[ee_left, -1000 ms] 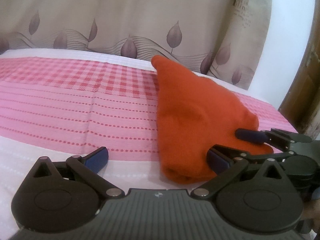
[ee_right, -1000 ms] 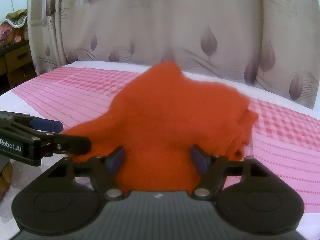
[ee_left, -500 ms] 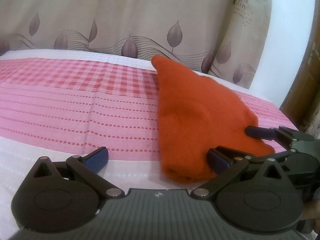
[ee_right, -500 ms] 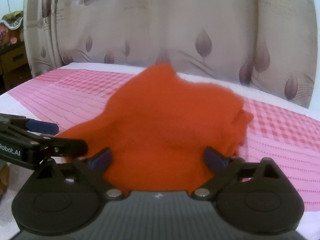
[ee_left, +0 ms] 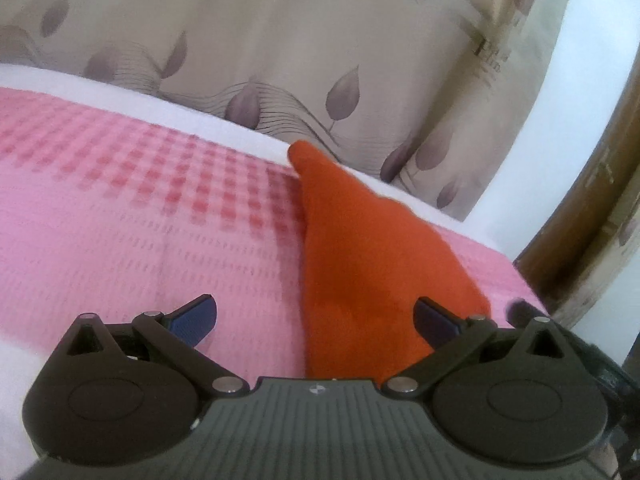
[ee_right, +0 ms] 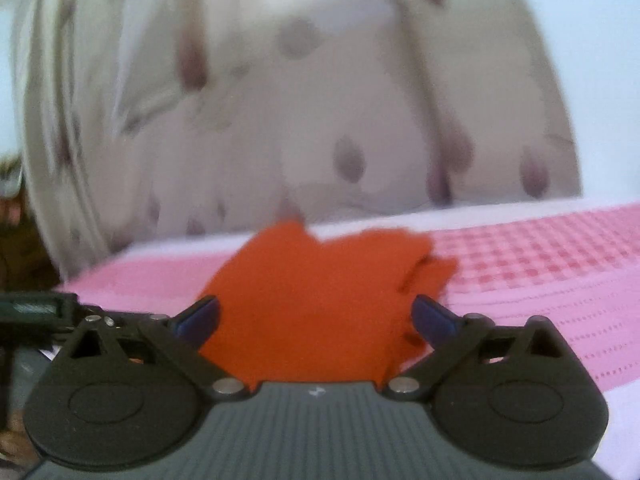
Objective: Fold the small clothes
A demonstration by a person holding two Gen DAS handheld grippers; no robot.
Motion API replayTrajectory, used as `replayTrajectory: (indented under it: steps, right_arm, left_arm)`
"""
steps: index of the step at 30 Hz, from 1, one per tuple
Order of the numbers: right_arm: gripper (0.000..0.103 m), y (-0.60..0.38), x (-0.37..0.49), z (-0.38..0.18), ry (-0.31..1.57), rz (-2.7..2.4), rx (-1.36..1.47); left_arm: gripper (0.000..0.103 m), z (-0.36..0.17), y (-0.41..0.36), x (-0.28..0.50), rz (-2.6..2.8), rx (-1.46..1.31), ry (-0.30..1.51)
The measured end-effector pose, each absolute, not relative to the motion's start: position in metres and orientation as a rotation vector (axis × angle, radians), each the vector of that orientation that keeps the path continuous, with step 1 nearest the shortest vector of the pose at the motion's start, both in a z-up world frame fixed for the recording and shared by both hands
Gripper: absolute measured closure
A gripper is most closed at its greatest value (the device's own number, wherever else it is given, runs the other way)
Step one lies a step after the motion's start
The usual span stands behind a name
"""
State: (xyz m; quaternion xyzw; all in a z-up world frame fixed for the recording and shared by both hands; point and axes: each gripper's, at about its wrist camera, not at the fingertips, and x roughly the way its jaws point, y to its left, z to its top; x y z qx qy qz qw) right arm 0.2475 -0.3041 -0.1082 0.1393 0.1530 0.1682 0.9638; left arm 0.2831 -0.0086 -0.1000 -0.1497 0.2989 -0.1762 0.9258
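Here the folded orange knitted garment (ee_left: 372, 256) lies on the pink checked and dotted bedspread (ee_left: 120, 216), one narrow end reaching toward the beige leaf-print curtain (ee_left: 304, 40). The left gripper (ee_left: 316, 320) has its blue-padded fingers spread wide, gripping nothing. The right gripper (ee_right: 316, 318) is likewise spread, the cloth between its fingers, though blur hides any contact.

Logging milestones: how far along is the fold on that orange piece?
Looks done: the orange garment lies folded into a narrow wedge on the pink bedspread, layered edges showing in the right wrist view. In hand: nothing; left gripper and right gripper are both open. Left: maybe a final tidy; no other clothes visible.
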Motion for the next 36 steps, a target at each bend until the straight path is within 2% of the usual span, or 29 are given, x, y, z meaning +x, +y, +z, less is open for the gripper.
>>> replayTrajectory:
  steps: [4,9,12,15,17,19,24,25,27,29,31,36]
  right_arm:
    - [0.001,-0.313,0.263,-0.098,0.341,0.313,0.295]
    - [0.001,-0.289,0.286,-0.086,0.365,0.380,0.207]
    - [0.001,-0.270,0.296,-0.092,0.409,0.382,0.141]
    - [0.001,-0.261,0.296,-0.099,0.432,0.393,0.104]
    - [0.001,-0.261,0.289,-0.098,0.405,0.408,0.103]
    - [0.001,-0.261,0.286,-0.099,0.398,0.403,0.104]
    - [0.001,-0.258,0.291,-0.100,0.451,0.381,0.104]
    - [0.001,-0.258,0.292,-0.100,0.462,0.377,0.100]
    - [0.001,-0.259,0.293,-0.100,0.476,0.368,0.098]
    - [0.001,-0.266,0.292,-0.098,0.466,0.375,0.137]
    - [0.001,-0.280,0.289,-0.094,0.431,0.366,0.215]
    - [0.000,-0.322,0.296,-0.093,0.479,0.318,0.398]
  left_arm:
    - [0.001,-0.093,-0.013,0.334,-0.385,-0.308,0.641]
    - [0.008,-0.093,-0.031,0.406,-0.392,-0.297,0.714]
    - [0.020,-0.099,-0.041,0.437,-0.390,-0.301,0.760]
    - [0.054,-0.099,-0.049,0.462,-0.382,-0.281,0.765]
    - [0.081,-0.100,-0.052,0.479,-0.351,-0.263,0.761]
    - [0.084,-0.102,-0.053,0.492,-0.322,-0.276,0.753]
    - [0.083,-0.100,-0.049,0.500,-0.235,-0.231,0.666]
    - [0.081,-0.099,-0.044,0.499,-0.230,-0.247,0.663]
    - [0.062,-0.093,-0.031,0.488,-0.189,-0.288,0.624]
    - [0.014,-0.085,-0.013,0.469,-0.188,-0.383,0.582]
    - [0.004,-0.079,0.002,0.443,-0.214,-0.466,0.540]
    - [0.002,-0.081,0.005,0.404,-0.378,-0.401,0.652]
